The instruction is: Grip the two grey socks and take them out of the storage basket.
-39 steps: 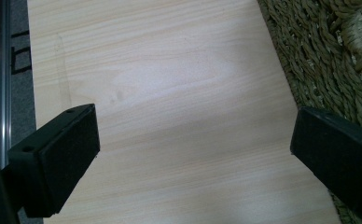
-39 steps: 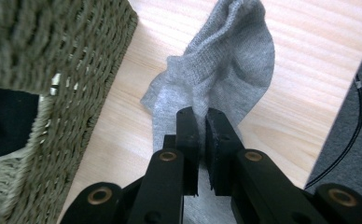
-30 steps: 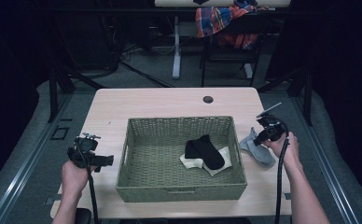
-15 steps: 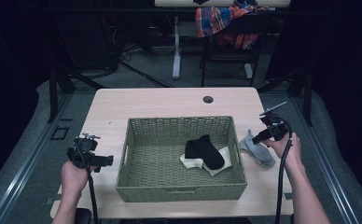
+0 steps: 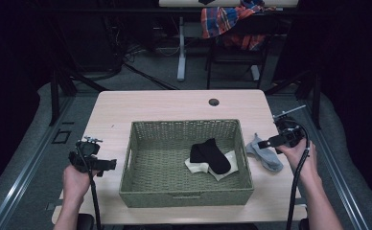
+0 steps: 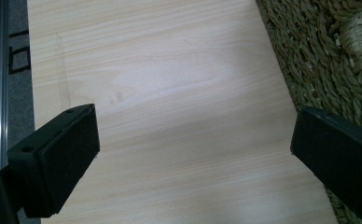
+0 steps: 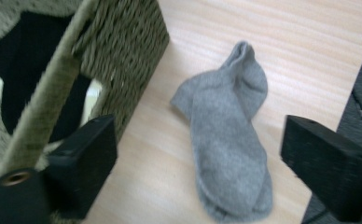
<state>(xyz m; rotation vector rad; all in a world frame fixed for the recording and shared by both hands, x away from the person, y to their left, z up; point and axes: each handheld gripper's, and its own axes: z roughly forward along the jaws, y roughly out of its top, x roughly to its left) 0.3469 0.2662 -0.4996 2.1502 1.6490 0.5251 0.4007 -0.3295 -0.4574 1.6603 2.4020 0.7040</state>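
A light wooden desk (image 5: pixel 174 108) seen from above carries a green woven basket (image 5: pixel 186 196) at its centre. A grey sock (image 5: pixel 264 154) lies flat on the desk just beside the basket's wall at 3 o'clock, apart from it. The right gripper (image 5: pixel 273 142) hovers above the sock's upper end, held in a hand (image 5: pixel 296 154) that comes in from 5 o'clock; its jaws have just been opening and now stand spread, with nothing pinched. In the right gripper view the sock (image 7: pixel 228 137) lies below and between the two black jaws, free of both; its toe end runs close to the bottom edge, and the basket's wall (image 7: pixel 123 51) hides most of what lies inside. Inside the basket, toward 3 o'clock, a black sock (image 5: pixel 210 155) lies across a white sock (image 5: pixel 225 165), covering most of it. The left gripper (image 5: pixel 108 165) is held at 9 o'clock of the basket, its hand (image 5: pixel 76 179) entering from 7 o'clock. In the left gripper view its jaws stand wide apart over bare desk (image 6: pixel 170 93), both cut off by the frame, with the basket's weave (image 6: pixel 319 56) at the right edge.
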